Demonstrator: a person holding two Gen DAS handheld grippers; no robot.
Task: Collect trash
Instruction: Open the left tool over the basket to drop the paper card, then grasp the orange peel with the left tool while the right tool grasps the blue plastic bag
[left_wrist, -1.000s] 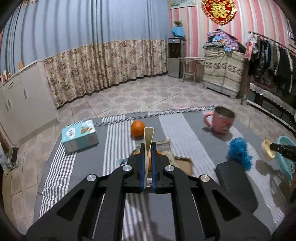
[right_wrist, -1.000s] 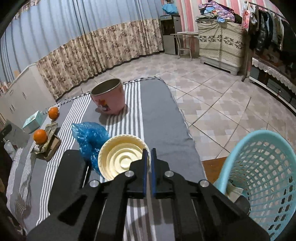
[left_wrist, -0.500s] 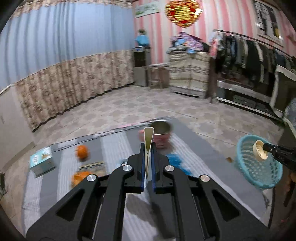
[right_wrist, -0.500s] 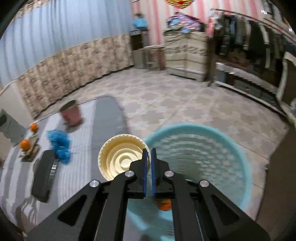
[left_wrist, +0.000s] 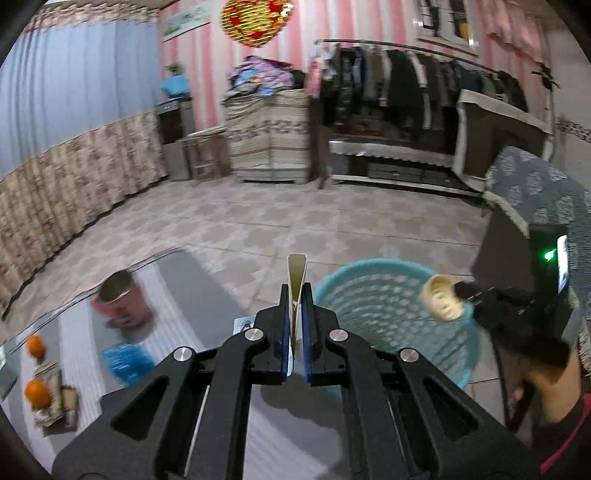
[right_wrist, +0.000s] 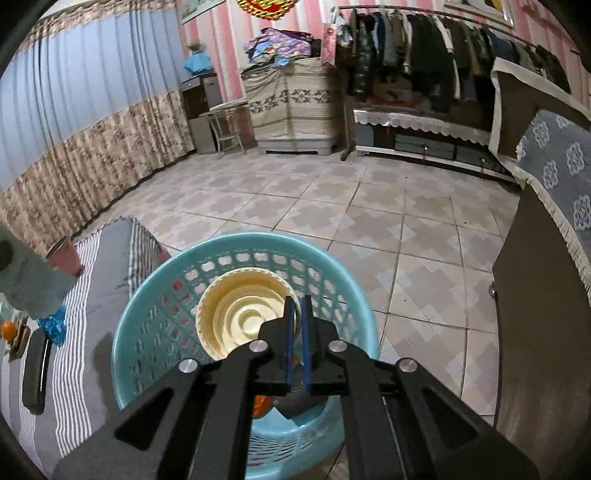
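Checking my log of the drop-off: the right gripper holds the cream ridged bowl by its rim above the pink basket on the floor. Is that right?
Not quite: the basket is light blue, not pink, as the right wrist view shows. The rest holds: the right gripper grips the cream ridged bowl by its rim above that basket on the floor.

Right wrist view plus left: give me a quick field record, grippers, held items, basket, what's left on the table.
right gripper: shut on cream ridged lid, held over the basket
left gripper: shut on thin flat cream piece, near the basket rim
basket: light blue, perforated, on the floor beside the table; something orange inside
table: striped cloth; pink cup, blue crumpled bag, two oranges remaining
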